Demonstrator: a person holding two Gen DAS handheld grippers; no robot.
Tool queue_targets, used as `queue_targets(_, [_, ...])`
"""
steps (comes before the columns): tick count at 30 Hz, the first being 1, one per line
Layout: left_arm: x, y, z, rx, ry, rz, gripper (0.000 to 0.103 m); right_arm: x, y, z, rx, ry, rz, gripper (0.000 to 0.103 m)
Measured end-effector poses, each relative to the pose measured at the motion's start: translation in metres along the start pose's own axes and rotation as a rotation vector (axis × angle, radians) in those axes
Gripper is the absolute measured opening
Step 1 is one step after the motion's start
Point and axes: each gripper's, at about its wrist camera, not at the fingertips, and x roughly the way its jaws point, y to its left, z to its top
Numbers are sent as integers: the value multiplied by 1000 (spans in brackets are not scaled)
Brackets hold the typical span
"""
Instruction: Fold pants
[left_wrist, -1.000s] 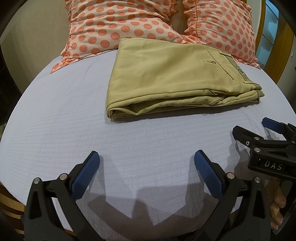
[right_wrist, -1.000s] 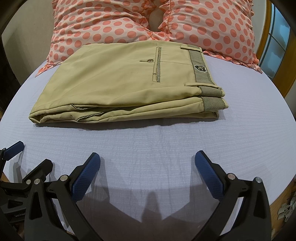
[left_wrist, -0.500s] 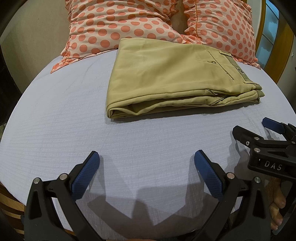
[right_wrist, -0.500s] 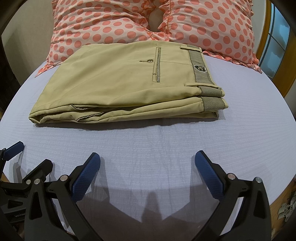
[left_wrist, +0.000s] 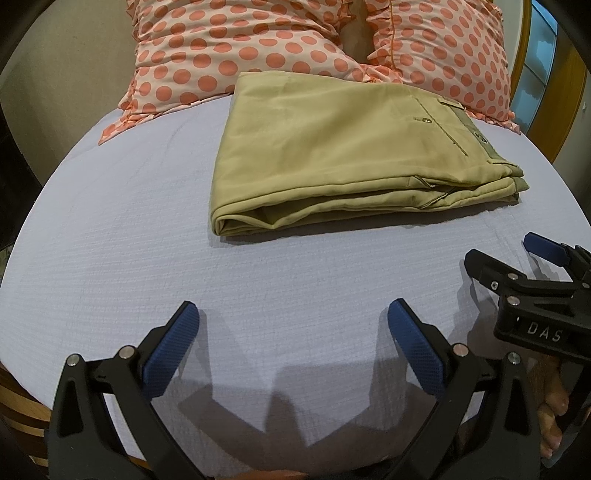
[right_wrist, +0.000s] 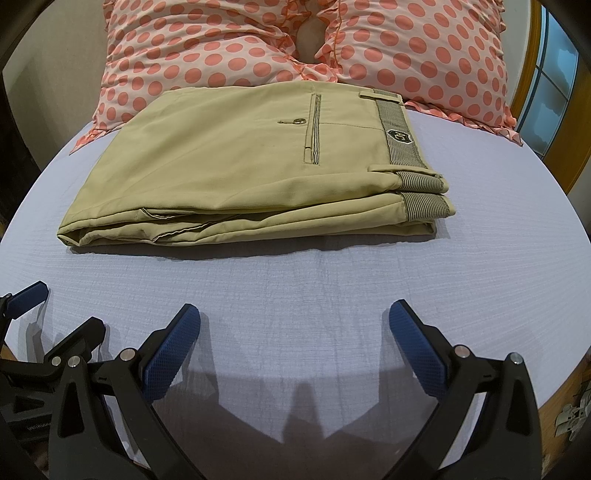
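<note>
Khaki pants (left_wrist: 343, 147) lie folded in a flat rectangle on the pale lilac bed sheet (left_wrist: 129, 240), in front of the pillows. In the right wrist view the pants (right_wrist: 251, 162) show a back pocket and a striped waistband at the right end. My left gripper (left_wrist: 293, 314) is open and empty, low over the sheet, well short of the pants. My right gripper (right_wrist: 295, 312) is open and empty too, near the bed's front edge. Each gripper shows at the edge of the other's view, the right one (left_wrist: 532, 273) and the left one (right_wrist: 44, 325).
Two pillows with orange dots (right_wrist: 229, 48) (right_wrist: 421, 51) lean at the head of the bed behind the pants. A wooden door frame with glass panes (right_wrist: 546, 88) stands at the right. The bed's wooden edge (left_wrist: 18, 398) shows at the lower left.
</note>
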Motion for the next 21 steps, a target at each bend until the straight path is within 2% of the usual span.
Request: queue_targets(21, [0, 2, 1, 0, -3, -2, 101, 0, 0, 0, 1, -1, 0, 102])
